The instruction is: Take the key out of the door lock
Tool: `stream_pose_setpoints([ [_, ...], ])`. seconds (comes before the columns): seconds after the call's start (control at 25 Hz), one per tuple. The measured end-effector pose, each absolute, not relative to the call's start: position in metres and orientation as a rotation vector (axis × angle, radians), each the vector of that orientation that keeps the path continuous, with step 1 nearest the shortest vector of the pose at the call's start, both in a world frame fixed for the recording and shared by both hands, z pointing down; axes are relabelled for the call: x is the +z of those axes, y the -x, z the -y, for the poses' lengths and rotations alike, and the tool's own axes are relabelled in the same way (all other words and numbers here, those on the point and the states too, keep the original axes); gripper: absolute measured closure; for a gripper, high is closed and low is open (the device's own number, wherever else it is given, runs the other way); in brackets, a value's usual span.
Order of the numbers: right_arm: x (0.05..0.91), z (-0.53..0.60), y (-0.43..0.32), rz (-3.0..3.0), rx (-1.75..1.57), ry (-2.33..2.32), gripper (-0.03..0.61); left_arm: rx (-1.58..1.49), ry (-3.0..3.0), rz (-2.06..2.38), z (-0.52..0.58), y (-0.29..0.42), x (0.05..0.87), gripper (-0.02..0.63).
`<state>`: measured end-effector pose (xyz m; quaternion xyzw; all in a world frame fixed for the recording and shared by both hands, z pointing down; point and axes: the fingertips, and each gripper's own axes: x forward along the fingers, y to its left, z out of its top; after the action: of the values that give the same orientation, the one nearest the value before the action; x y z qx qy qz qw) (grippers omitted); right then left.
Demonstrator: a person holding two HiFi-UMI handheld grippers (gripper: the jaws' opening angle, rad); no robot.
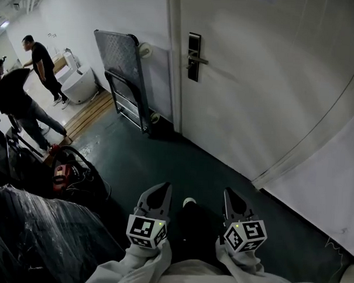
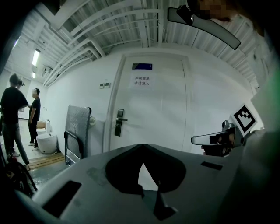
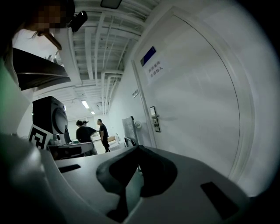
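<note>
The white door (image 1: 267, 83) is closed, with a dark lock plate and lever handle (image 1: 194, 56) on its left side. At this distance I cannot make out a key in it. The lock also shows in the left gripper view as a lock plate (image 2: 119, 122) and in the right gripper view as a lock plate (image 3: 154, 119). Both grippers are held low and well short of the door. My left gripper (image 1: 162, 188) is shut and holds nothing, its tips meeting (image 2: 141, 145). My right gripper (image 1: 228, 193) also looks shut and holds nothing (image 3: 138, 147).
A folded platform trolley (image 1: 126, 77) leans on the wall left of the door. Two people (image 1: 27, 84) stand at the far left by a white toilet (image 1: 80, 84) and wooden planks. A red tool with cables (image 1: 61, 174) and a plastic-wrapped bulk (image 1: 38, 231) lie at my lower left.
</note>
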<state>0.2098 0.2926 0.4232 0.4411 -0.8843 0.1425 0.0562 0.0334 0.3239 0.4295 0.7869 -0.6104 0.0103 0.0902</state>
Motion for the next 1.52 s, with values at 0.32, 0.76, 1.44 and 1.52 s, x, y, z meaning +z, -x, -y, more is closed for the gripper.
stream_pose_setpoints([
  [0.32,0.429,-0.242,-0.187,2.717,0.444,-1.262,0.526,0.036,-2.294,1.864,-0.282,-0.015,0.434,0.603],
  [0.76,0.43,-0.162,-0.149,2.755,0.495,-1.144,0.526,0.041,-2.23,1.939,-0.215,0.017,0.43,0.603],
  [1.44,0.432,-0.051,-0.122,2.791,0.477,-1.076,0.526,0.034,-2.203,1.964,-0.108,0.037,0.436,0.603],
  [1.52,0.434,-0.041,-0.121,2.793,0.481,-1.07,0.526,0.036,-2.195,1.965,-0.099,0.038,0.439,0.603],
])
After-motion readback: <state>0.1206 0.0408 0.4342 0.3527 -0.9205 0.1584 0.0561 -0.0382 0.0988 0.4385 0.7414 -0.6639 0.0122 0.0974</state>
